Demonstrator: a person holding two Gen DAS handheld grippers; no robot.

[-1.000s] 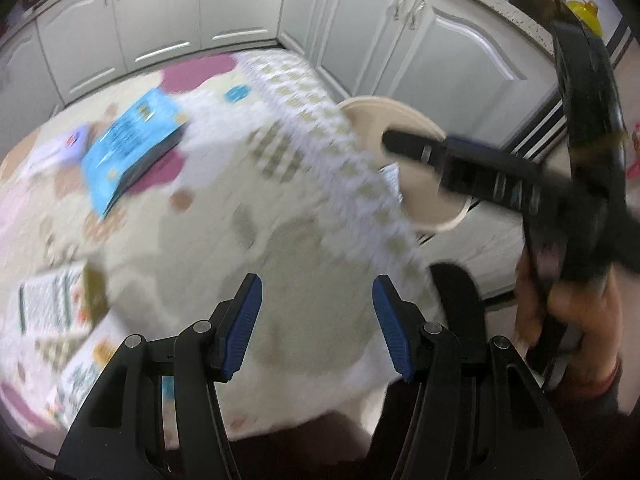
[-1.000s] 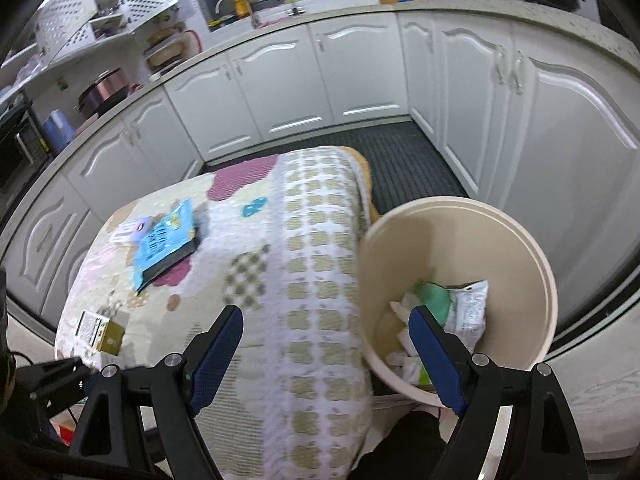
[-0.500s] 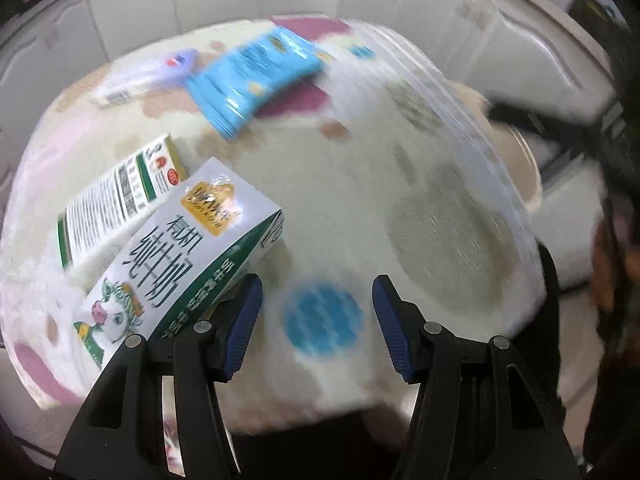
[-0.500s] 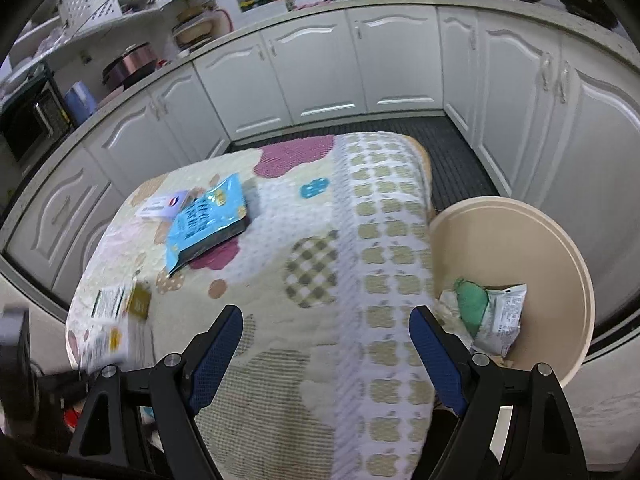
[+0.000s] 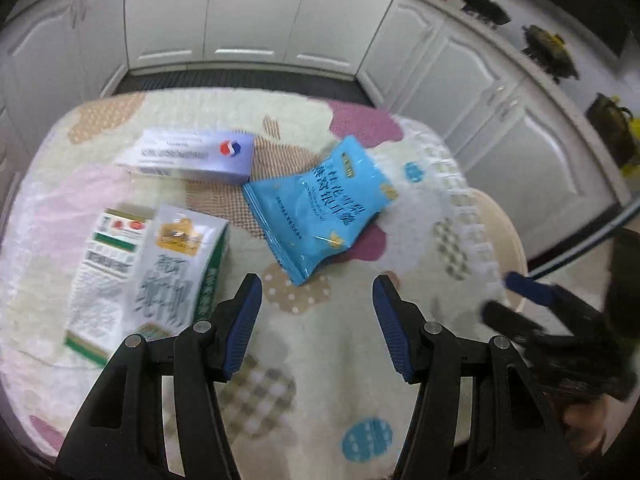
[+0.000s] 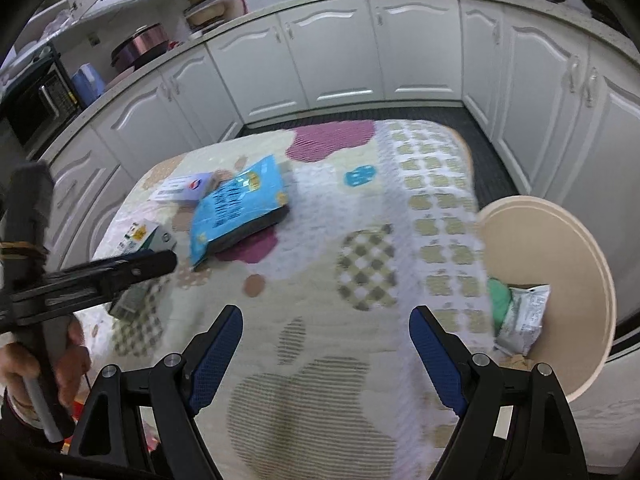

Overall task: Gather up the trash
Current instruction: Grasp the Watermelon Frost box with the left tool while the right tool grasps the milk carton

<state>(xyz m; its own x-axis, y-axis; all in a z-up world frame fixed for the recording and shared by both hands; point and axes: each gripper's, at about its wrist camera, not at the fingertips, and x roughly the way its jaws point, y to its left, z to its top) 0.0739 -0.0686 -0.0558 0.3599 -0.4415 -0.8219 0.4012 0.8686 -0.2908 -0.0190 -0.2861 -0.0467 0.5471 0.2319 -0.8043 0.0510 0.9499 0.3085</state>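
Observation:
A blue snack bag (image 5: 326,206) (image 6: 236,204) lies on the patterned tablecloth (image 5: 340,340). A white and purple box (image 5: 192,156) (image 6: 184,188) lies behind it. A green and white milk carton (image 5: 176,272) and a flat box (image 5: 106,256) lie at the left. My left gripper (image 5: 316,300) is open and empty, just short of the blue bag. My right gripper (image 6: 326,332) is open and empty above the table's near right part. A beige bin (image 6: 560,264) beside the table holds a green wrapper (image 6: 500,300) and a white packet (image 6: 524,316).
White kitchen cabinets (image 6: 340,64) run along the far side and the right. A dark mat (image 5: 240,80) covers the floor behind the table. The bin's rim (image 5: 504,232) shows at the table's right edge in the left wrist view. Pots stand on the counter (image 5: 548,40).
My left gripper has swung from the bin side over the table to face the blue bag and boxes. My right gripper has moved left, away from the bin, over the table.

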